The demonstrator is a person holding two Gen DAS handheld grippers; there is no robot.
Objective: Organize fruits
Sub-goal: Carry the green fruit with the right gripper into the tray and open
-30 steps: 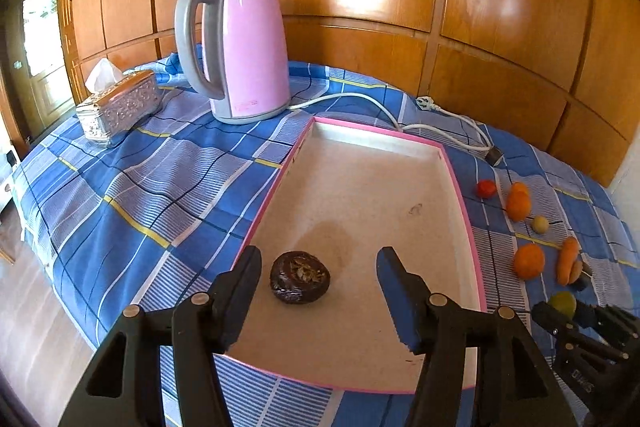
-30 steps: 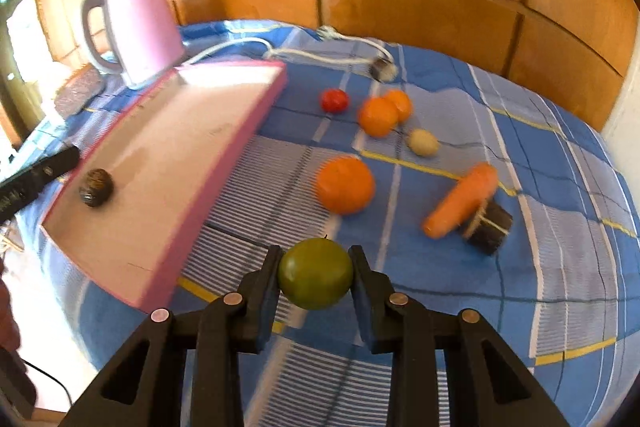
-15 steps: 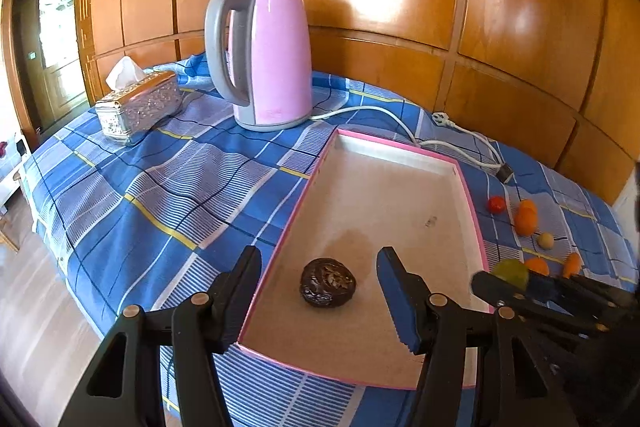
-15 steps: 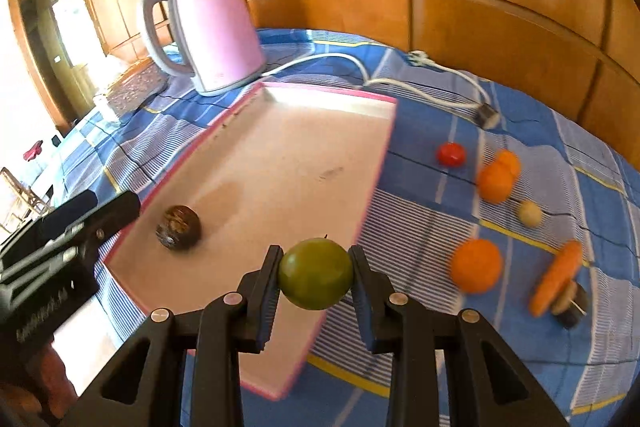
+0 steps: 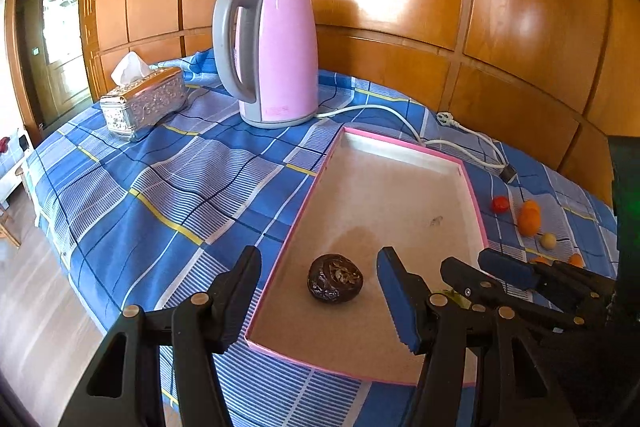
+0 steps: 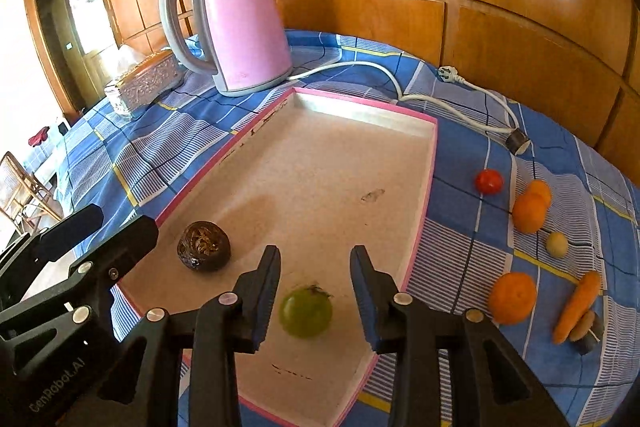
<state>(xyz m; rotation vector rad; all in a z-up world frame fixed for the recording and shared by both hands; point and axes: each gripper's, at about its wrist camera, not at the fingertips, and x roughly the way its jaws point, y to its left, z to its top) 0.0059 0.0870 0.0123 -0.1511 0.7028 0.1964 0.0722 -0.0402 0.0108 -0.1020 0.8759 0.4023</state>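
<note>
A pink-rimmed tray (image 6: 430, 163) (image 5: 312, 187) lies on the blue checked cloth. In it sit a dark wrinkled fruit (image 6: 204, 246) (image 5: 335, 283) and a green fruit (image 6: 306, 311). My right gripper (image 6: 315, 265) is open, its jaws on either side of the green fruit and clear of it; it also shows in the left wrist view (image 5: 486, 265). My left gripper (image 5: 318, 269) is open and empty, just short of the dark fruit, and shows at the left of the right wrist view (image 6: 98, 227).
Right of the tray lie a red tomato (image 6: 489, 181), oranges (image 6: 530, 213) (image 6: 513, 297), a small pale fruit (image 6: 557, 244), a carrot (image 6: 578, 305) and a dark piece (image 6: 588, 333). A pink kettle (image 5: 272, 55) with cord (image 5: 460, 141) and a tissue box (image 5: 144, 101) stand behind.
My right gripper carried the green fruit left over the tray, opened and let it go; the fruit now rests in the tray. My left gripper drew back a little.
</note>
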